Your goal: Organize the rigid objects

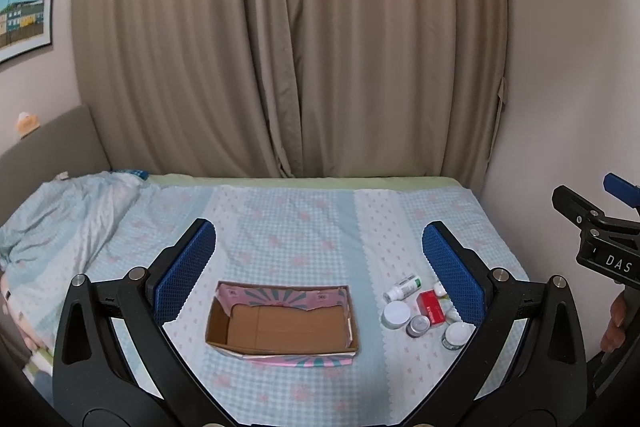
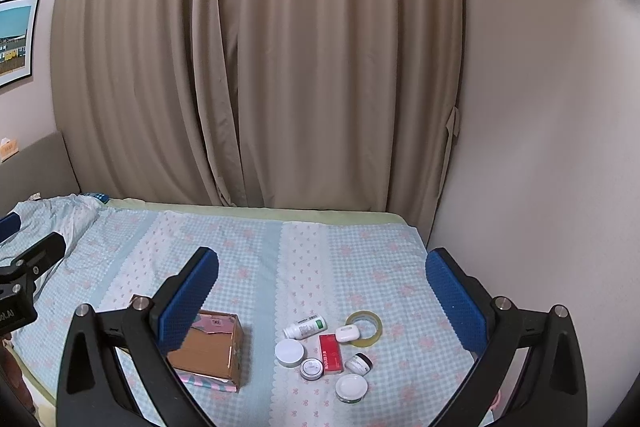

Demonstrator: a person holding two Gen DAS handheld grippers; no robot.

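Note:
An empty open cardboard box point(image 1: 282, 323) with pink patterned sides sits on the bed; it also shows in the right wrist view point(image 2: 210, 347). To its right lies a cluster: a white bottle point(image 2: 305, 327), a red box point(image 2: 330, 353), a tape roll point(image 2: 364, 329), a white earbud case point(image 2: 346, 332), and several small round jars point(image 2: 290, 352). The cluster shows in the left wrist view around the red box point(image 1: 431, 307). My left gripper point(image 1: 319, 263) is open and empty above the box. My right gripper point(image 2: 322, 291) is open and empty above the cluster.
The bed has a light blue checked cover point(image 1: 304, 219) with a crumpled blanket point(image 1: 68, 211) at the left. Beige curtains point(image 2: 256, 67) hang behind, and a wall point(image 2: 540, 107) borders the bed's right side. The right gripper's body point(image 1: 600, 239) shows at the left view's right edge.

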